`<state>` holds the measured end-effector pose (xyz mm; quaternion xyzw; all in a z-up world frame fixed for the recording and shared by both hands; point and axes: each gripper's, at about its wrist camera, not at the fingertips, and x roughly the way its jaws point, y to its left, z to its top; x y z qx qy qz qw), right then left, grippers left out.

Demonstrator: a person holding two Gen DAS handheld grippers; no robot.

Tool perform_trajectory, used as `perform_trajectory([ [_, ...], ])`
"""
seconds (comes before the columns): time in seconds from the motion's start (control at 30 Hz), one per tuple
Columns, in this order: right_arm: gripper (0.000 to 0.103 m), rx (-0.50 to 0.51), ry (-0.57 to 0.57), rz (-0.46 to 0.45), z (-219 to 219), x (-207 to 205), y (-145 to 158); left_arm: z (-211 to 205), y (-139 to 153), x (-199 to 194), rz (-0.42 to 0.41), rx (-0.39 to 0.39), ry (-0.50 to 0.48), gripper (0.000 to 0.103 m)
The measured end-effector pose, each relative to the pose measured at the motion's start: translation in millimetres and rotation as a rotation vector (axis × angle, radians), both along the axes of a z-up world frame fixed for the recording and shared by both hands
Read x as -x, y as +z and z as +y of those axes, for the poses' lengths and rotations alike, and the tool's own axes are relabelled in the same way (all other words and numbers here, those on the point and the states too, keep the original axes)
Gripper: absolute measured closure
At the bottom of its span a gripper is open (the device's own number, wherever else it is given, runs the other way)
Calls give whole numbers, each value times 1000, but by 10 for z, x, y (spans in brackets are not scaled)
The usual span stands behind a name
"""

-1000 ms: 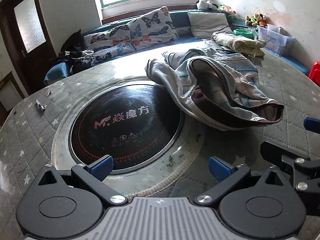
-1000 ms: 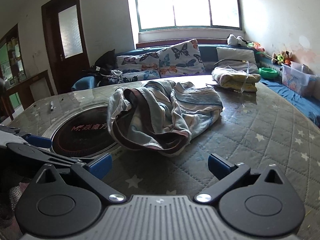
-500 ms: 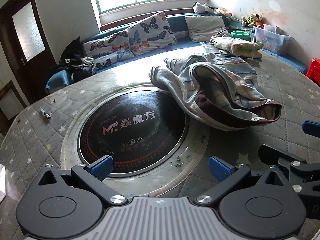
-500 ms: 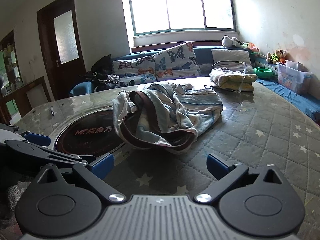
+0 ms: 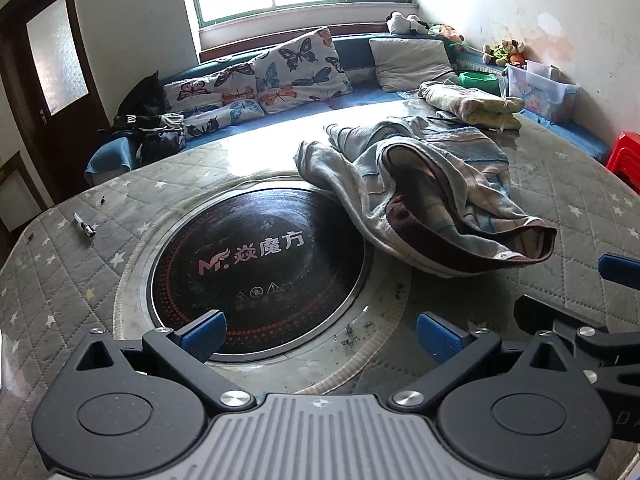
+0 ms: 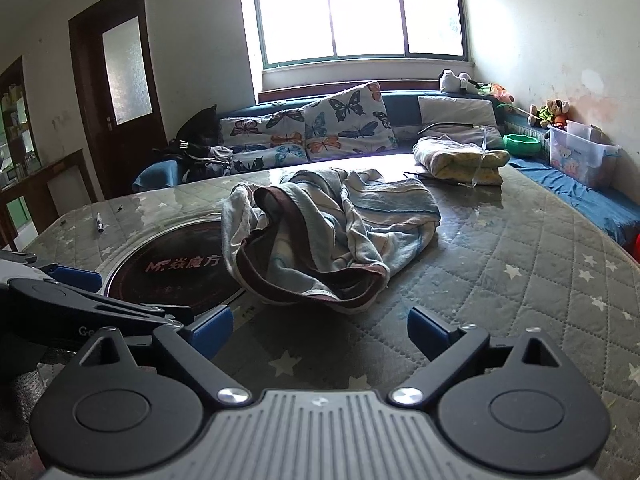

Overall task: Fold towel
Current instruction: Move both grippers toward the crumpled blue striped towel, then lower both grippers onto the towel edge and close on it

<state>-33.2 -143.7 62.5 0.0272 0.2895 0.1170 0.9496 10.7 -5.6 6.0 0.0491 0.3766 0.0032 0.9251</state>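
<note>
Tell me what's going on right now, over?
Left gripper open, nothing between its fingers. Right gripper closing slightly, also empty. Towel crumpled on the table, partly over the black cooktop, untouched. Nothing blocking the way.

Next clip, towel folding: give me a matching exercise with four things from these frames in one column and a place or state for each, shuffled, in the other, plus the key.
Things:
1. crumpled striped towel
2. folded yellowish cloth
3. pen
4. green bowl

Places or states:
A. lying alone on the quilted cover, left of the black hob disc
B. on the blue bench by the clear plastic box
C. heaped, one edge over the hob's rim
D. at the table's far side, near the grey cushion

Pairs: 1-C, 2-D, 3-A, 4-B
</note>
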Motion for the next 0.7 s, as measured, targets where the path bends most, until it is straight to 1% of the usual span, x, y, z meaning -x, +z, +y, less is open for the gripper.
perform_trajectory([
  [0.07, 9, 1, 3, 6, 1, -17, -9, -1, -16, -25, 7, -5, 0, 0],
  [0.47, 10, 15, 19, 21, 33, -157, -33, 34, -71, -154, 29, -11, 1, 0],
  [0.57, 11, 13, 22, 22, 40, -181, -29, 44, -59, -172, 30, -11, -3, 0],
  [0.7, 11, 17, 33, 17, 52, -223, -3, 57, -8, -212, 11, -12, -6, 0],
])
